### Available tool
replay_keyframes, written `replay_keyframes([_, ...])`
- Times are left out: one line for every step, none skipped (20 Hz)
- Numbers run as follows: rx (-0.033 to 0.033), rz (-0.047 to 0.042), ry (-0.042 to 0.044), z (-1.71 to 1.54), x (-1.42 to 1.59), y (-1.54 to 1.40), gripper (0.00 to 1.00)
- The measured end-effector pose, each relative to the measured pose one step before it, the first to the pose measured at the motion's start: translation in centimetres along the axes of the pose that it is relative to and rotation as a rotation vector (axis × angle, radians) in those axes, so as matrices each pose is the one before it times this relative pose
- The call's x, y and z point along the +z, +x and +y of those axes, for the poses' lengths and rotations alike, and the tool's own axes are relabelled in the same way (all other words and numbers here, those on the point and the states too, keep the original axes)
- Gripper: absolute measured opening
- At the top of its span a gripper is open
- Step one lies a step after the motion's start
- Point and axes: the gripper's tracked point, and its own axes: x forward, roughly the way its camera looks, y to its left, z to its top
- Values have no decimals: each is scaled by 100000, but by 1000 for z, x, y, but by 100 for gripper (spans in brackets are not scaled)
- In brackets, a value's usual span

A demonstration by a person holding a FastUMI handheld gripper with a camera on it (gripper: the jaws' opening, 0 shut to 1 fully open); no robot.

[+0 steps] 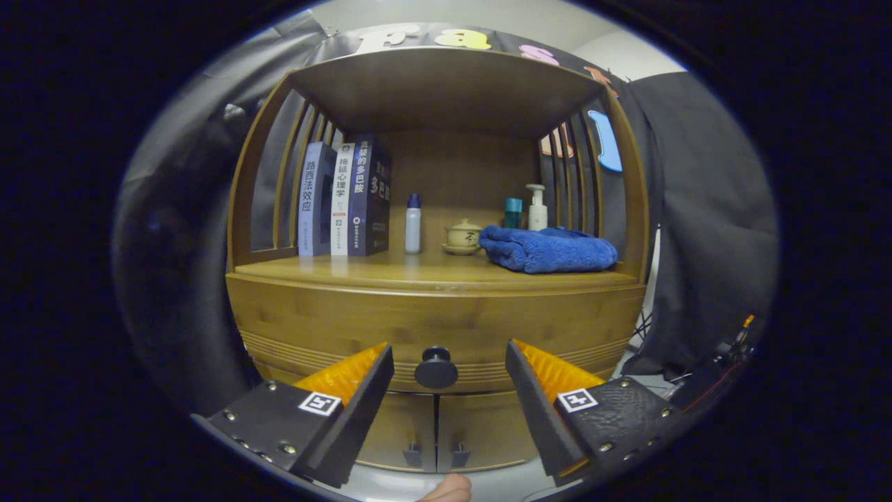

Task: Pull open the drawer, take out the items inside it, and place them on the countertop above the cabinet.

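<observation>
Drawer knob [436,368] between spread fingers [362,373]

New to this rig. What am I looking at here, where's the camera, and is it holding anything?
No robot arm: a person carries a two-finger claw, and the fisheye camera rides on it, looking forward along the fingers. The claw is open and holds nothing; the drawer knob sits between the fingers, untouched. The drawer of the wooden cabinet is shut. On the countertop above stand three books, a small bottle, a lidded cup, a folded blue towel and a pump bottle.
</observation>
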Motion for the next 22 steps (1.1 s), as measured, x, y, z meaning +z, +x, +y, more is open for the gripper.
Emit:
replay_keyframes([-315,1062,-436,-47,-422,715,97])
replay_keyframes([-748,625,-945,-149,-319,777,97])
replay_keyframes([-142,832,-648,-51,-265,880,97])
replay_keyframes([-998,1322,-433,-169,-454,797,97])
replay_keyframes([-3692,2626,1005,-626,-695,694,97])
replay_keyframes([2124,1961,3305,390,-425,169,96])
replay_keyframes([2081,495,1394,301,-488,736,94])
replay_keyframes([540,-3299,686,-16,435,-215,93])
replay_keyframes([-60,-1412,175,-223,-150,407,92])
replay_keyframes([1290,185,1850,274,-314,223,92])
replay_keyframes([2630,814,399,510,-402,16,91])
replay_keyframes([412,-433,-2904,-9,-105,-86,81])
replay_keyframes([-263,-1266,-1303,22,132,38,70])
replay_keyframes([-264,-329,-1247,140,-56,174,70])
replay_keyframes([127,1575,-1702,-16,-416,52,70])
replay_keyframes([-196,2491,-2095,-37,-533,-46,70])
replay_keyframes([-345,1256,-2224,-109,-290,14,71])
replay_keyframes([16,258,468,-85,-20,-81,71])
replay_keyframes([458,-1633,2580,165,86,97,69])
replay_keyframes([514,-1449,3102,170,-420,1316,67])
replay_keyframes([68,-1240,1614,59,505,-971,66])
replay_keyframes([342,-742,1132,287,-41,-185,64])
